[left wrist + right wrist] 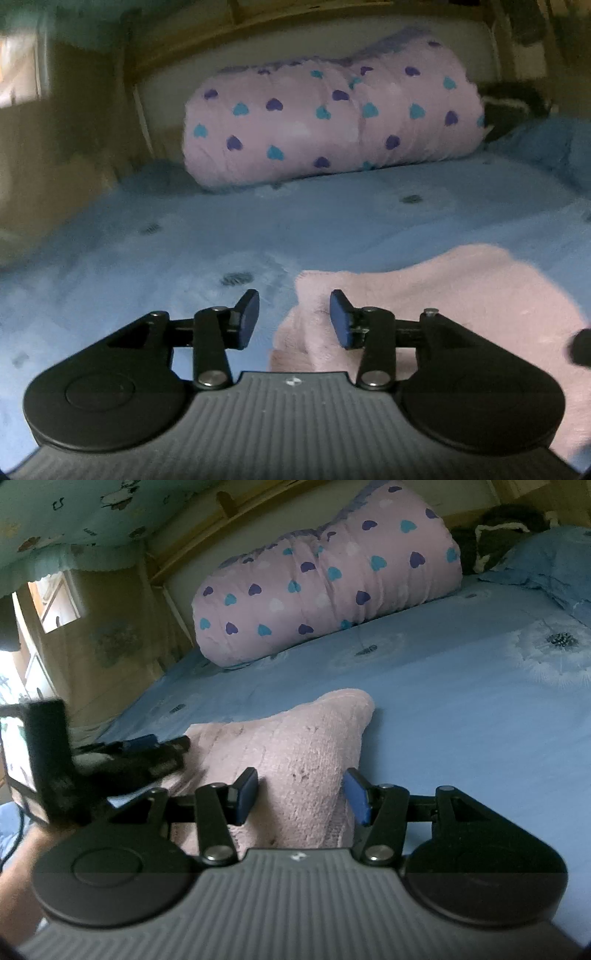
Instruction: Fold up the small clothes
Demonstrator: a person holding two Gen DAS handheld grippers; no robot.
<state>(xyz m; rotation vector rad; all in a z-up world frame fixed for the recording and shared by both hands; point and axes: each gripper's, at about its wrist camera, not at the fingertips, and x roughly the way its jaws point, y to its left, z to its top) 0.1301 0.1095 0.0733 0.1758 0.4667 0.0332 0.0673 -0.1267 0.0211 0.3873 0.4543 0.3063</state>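
While on blue sheet [443, 709], pink knit [295, 746] between right tool [301, 794] pads.

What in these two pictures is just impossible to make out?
- Pink knitted garment: near part hidden behind the right gripper body, right wrist view; what kind of garment is unclear.
- Left gripper: smeared by motion blur, right wrist view.
- Dark bundle behind the heart-print quilt: blurred, left wrist view.

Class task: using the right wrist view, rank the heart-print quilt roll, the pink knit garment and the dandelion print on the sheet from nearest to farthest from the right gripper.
1. Pink knit garment, between the right gripper fingers.
2. Dandelion print, right, mid-bed.
3. Quilt roll, at the bed's far end.
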